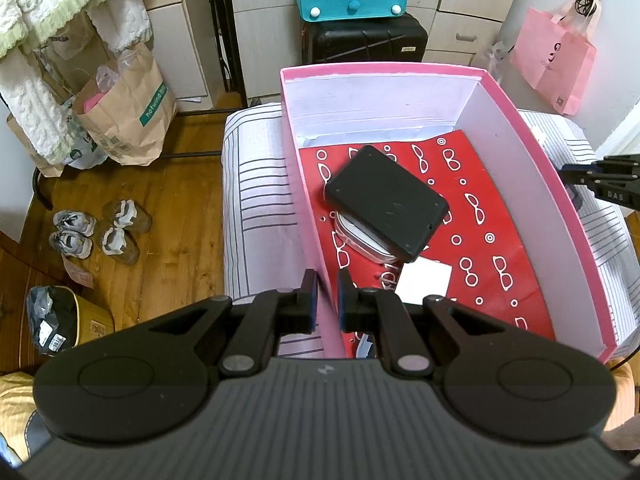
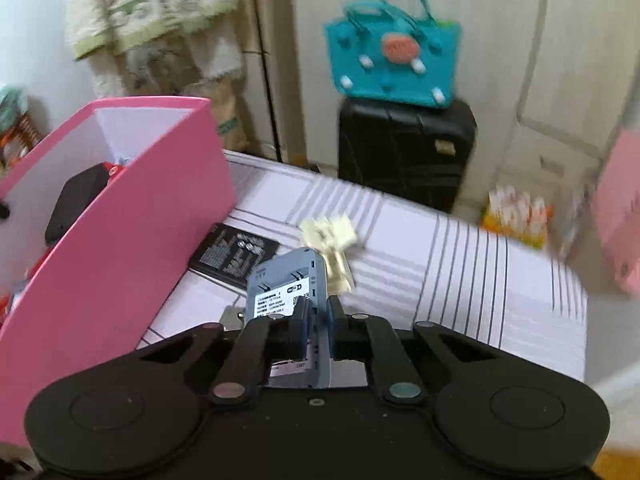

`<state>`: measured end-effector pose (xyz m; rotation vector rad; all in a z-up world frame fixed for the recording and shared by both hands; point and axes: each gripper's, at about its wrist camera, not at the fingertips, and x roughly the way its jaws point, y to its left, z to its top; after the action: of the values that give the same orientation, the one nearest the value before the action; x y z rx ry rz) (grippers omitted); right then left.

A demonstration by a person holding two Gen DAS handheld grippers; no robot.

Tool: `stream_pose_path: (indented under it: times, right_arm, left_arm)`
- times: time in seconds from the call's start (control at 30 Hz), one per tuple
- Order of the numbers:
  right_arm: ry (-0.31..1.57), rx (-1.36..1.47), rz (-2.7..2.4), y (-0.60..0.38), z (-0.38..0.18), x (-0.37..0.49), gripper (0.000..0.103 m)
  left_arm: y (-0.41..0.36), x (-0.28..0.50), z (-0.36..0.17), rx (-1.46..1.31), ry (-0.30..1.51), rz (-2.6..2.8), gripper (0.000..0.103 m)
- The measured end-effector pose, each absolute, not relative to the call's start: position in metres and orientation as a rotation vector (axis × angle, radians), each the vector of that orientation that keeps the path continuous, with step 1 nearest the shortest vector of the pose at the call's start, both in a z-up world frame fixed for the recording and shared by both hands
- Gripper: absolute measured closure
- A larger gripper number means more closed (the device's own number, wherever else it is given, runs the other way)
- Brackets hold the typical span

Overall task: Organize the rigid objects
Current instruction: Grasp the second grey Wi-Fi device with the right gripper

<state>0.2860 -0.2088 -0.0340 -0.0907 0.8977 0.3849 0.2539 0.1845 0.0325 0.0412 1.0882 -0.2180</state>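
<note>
Bedroom mattress (image 2: 440, 256): left gripper (image 1: 327, 296) pinches the pink box (image 1: 532, 152) wall, right gripper (image 2: 318, 316) clamps a grey router (image 2: 284, 284); battery (image 2: 234, 256) and key (image 2: 332, 240) remain outside.

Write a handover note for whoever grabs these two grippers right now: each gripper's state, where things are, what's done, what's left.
Left gripper: shut on the near wall of the pink cardboard box, steadying it.
Right gripper: shut on the grey labelled Wi-Fi device, lifted beside the box.
Done: black rectangular case lies in the box on a white case.
Left: box the grey device, then the flat black battery and the pale yellow clips on the striped bedcover.
</note>
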Motion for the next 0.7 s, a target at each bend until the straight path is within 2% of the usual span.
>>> stream_pose_path:
  times: [0.07,0.2,0.27,0.33,0.4,0.47,0.53,0.7]
  right_arm:
    - [0.913,-0.026,0.393,-0.216,-0.034,0.288,0.101]
    - [0.924,0.011,0.429,-0.221,-0.033,0.285,0.101]
    - [0.906,-0.008,0.443,-0.218,-0.033,0.282,0.094]
    - [0.882,-0.036,0.476,-0.212,-0.033,0.279,0.092]
    - [0.867,-0.071,0.518,-0.206,-0.034,0.278,0.080]
    - [0.866,-0.078,0.547,-0.202,-0.037,0.278,0.048]
    - [0.864,-0.092,0.605,-0.199,-0.040,0.277,0.038]
    - [0.873,-0.152,0.590,-0.196,-0.053,0.278,0.032]
  left_arm:
    - [0.184,0.253,0.032,0.041,1.088,-0.222,0.094]
    - [0.182,0.252,0.031,0.051,1.084,-0.222,0.094]
    - [0.182,0.252,0.031,0.051,1.083,-0.221,0.094]
    - [0.182,0.252,0.031,0.047,1.084,-0.222,0.094]
    - [0.183,0.253,0.031,0.042,1.087,-0.223,0.094]
    - [0.183,0.253,0.031,0.046,1.086,-0.223,0.094]
    - [0.183,0.253,0.031,0.050,1.086,-0.222,0.094]
    - [0.182,0.256,0.030,0.067,1.091,-0.220,0.094]
